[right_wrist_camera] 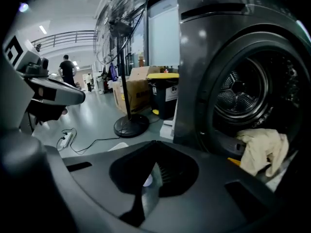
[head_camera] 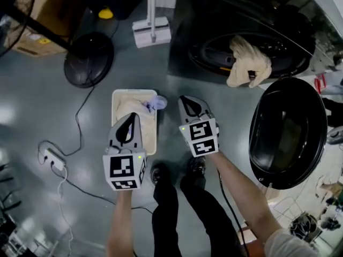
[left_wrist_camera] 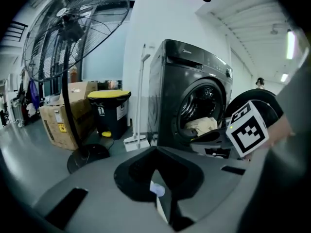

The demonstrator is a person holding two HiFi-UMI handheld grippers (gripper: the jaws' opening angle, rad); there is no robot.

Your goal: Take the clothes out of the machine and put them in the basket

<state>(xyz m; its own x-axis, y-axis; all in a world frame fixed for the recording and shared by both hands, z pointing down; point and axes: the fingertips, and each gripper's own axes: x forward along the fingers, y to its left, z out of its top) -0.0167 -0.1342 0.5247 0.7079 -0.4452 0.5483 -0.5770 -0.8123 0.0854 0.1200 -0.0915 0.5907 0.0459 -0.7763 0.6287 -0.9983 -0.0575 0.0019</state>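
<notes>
Your left gripper [head_camera: 132, 118] and right gripper [head_camera: 186, 101] both hover over the white basket [head_camera: 116, 98] on the floor, each with its jaws pressed together on nothing. The basket holds a cream garment [head_camera: 128, 107] and a lavender piece [head_camera: 156, 103]. One beige garment [head_camera: 247, 63] hangs over the lip of the washing machine [head_camera: 214, 31], beside its open door [head_camera: 286, 133]. It looks soft, light and limp, so expect it to sag and trail once lifted, and perhaps cling if damp. Take it where the cloth bunches thickest on the lip, pinching several folds at once rather than a loose edge that could slip free.
</notes>
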